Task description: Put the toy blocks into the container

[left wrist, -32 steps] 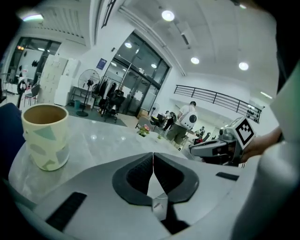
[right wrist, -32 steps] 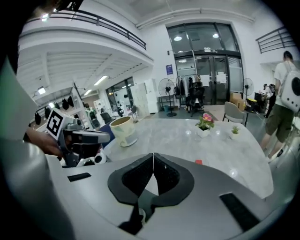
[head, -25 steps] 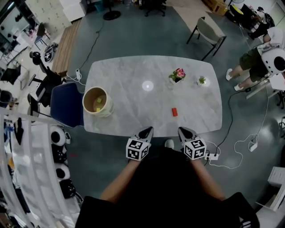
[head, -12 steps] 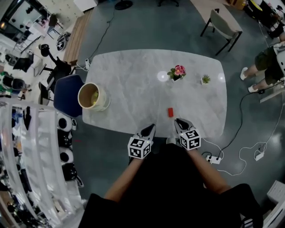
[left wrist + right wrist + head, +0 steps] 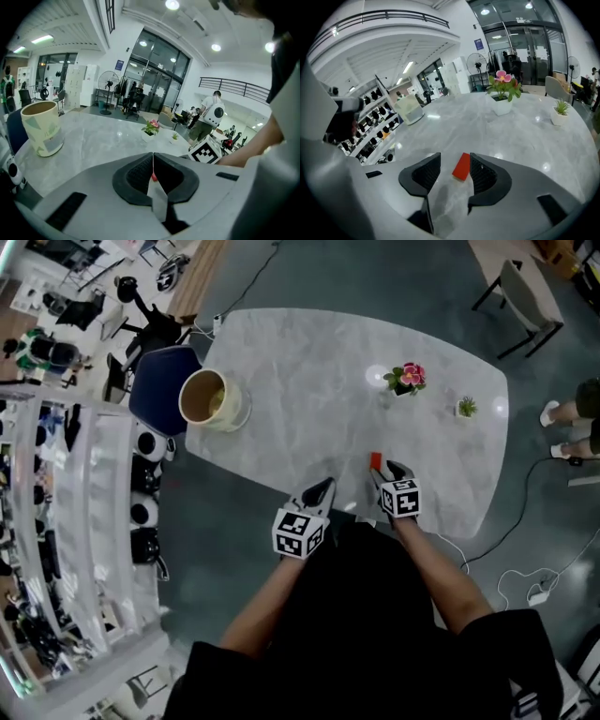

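Observation:
A red block (image 5: 375, 461) lies flat on the white marble table (image 5: 300, 362) near its front edge. My right gripper (image 5: 389, 472) is lowered around it. Its jaws have just been opening and now stand open, with the red block (image 5: 462, 166) between them, close to the right-hand pad and unpressed. My left gripper (image 5: 323, 491) hovers at the table's front edge, to the left of the right one. In its own view the left gripper (image 5: 153, 157) is shut with nothing in it. The beige round container (image 5: 211, 399) stands at the table's far left, with something yellow inside.
A pot of pink flowers (image 5: 405, 381) and a tiny green plant (image 5: 466, 408) stand at the table's back right. A blue chair (image 5: 159, 390) sits behind the container. Shelves (image 5: 75, 521) run along the left. A grey chair (image 5: 520, 292) stands beyond the table.
My right gripper has come forward and down over the table onto the red block, and its jaws have opened. The left gripper has moved slightly towards the table's edge and stays shut.

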